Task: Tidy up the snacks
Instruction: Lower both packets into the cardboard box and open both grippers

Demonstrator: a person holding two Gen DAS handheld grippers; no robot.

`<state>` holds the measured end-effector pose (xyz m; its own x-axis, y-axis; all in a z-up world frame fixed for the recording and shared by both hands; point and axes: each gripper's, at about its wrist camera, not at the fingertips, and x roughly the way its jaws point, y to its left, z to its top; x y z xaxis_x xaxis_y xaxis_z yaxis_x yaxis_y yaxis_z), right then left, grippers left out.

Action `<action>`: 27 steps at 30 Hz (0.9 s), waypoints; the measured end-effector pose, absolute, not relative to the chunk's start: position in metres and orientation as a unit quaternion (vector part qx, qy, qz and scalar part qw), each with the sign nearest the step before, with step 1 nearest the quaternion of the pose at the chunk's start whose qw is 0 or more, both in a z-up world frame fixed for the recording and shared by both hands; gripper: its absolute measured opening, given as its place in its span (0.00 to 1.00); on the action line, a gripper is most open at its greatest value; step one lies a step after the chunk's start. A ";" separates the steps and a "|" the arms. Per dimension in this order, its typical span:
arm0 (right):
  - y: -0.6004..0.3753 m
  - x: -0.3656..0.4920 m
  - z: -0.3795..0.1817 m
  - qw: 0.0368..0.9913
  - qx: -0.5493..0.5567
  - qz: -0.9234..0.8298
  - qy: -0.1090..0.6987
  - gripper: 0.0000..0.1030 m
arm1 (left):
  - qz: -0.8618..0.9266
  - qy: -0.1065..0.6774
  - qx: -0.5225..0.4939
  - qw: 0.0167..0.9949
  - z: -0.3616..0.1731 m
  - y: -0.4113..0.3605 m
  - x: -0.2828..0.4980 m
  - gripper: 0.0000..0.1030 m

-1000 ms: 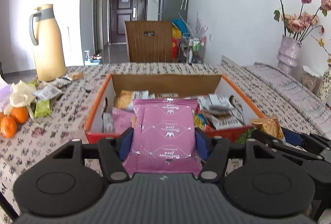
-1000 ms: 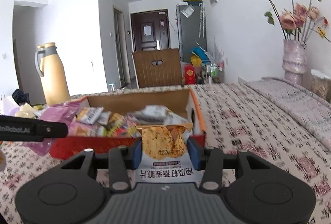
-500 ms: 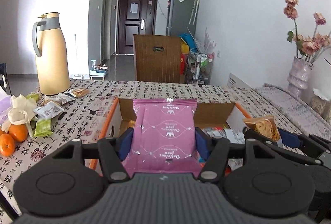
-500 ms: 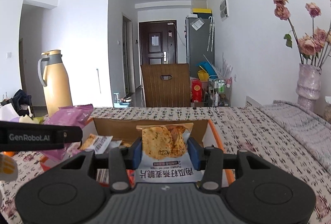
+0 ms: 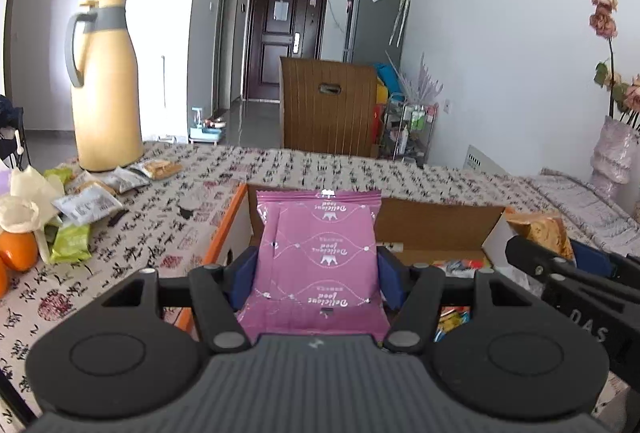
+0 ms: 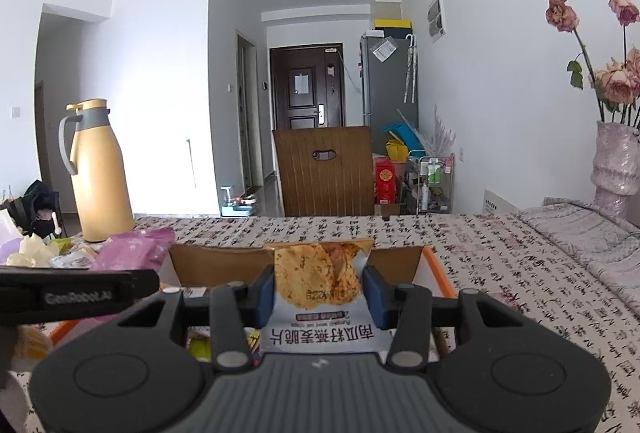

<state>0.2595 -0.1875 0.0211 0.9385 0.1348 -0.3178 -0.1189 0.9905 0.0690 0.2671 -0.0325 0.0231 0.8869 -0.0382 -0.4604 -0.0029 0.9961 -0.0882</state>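
Observation:
My left gripper is shut on a pink snack packet and holds it upright over the near edge of an open cardboard box with orange sides. My right gripper is shut on a cracker packet with Chinese print, also above the box. The cracker packet shows at the right of the left wrist view. The pink packet shows at the left of the right wrist view. Several snacks lie in the box, mostly hidden.
A yellow thermos jug stands at the table's far left. Loose snack packets, a white tissue and oranges lie left of the box. A vase with dried roses stands far right. A wooden chair is behind the table.
Both grippers have lifted and tilted up with their packets. The box's inside has dropped mostly out of sight below the fingers. Grips are unchanged.

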 end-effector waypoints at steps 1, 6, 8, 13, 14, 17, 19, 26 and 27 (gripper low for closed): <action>-0.189 0.261 0.020 0.983 0.026 0.067 0.167 0.44 | -0.012 0.243 -0.045 0.969 0.021 -0.032 0.268 0.61; -0.193 0.266 0.014 0.981 0.030 0.065 0.182 0.44 | -0.021 0.252 -0.050 0.966 0.016 -0.032 0.270 0.61; -0.192 0.266 0.014 0.981 0.031 0.059 0.182 0.47 | -0.016 0.247 -0.057 0.967 0.017 -0.030 0.268 0.64; -0.199 0.263 0.013 0.983 0.042 0.035 0.177 0.91 | -0.001 0.229 -0.080 0.970 0.022 -0.018 0.262 0.95; -0.202 0.263 0.013 0.983 0.046 0.033 0.177 0.94 | 0.003 0.225 -0.084 0.971 0.024 -0.016 0.261 1.00; -0.207 0.265 0.010 0.981 0.060 0.027 0.183 1.00 | 0.009 0.225 -0.090 0.970 0.026 -0.012 0.261 1.00; -0.208 0.268 0.009 0.980 0.063 0.023 0.188 1.00 | 0.010 0.227 -0.091 0.970 0.026 -0.012 0.261 1.00; -0.210 0.270 0.010 0.979 0.070 0.025 0.188 1.00 | 0.003 0.218 -0.074 0.973 0.030 -0.020 0.258 1.00; -0.211 0.270 0.013 0.979 0.072 0.027 0.187 1.00 | 0.005 0.214 -0.072 0.974 0.032 -0.021 0.256 1.00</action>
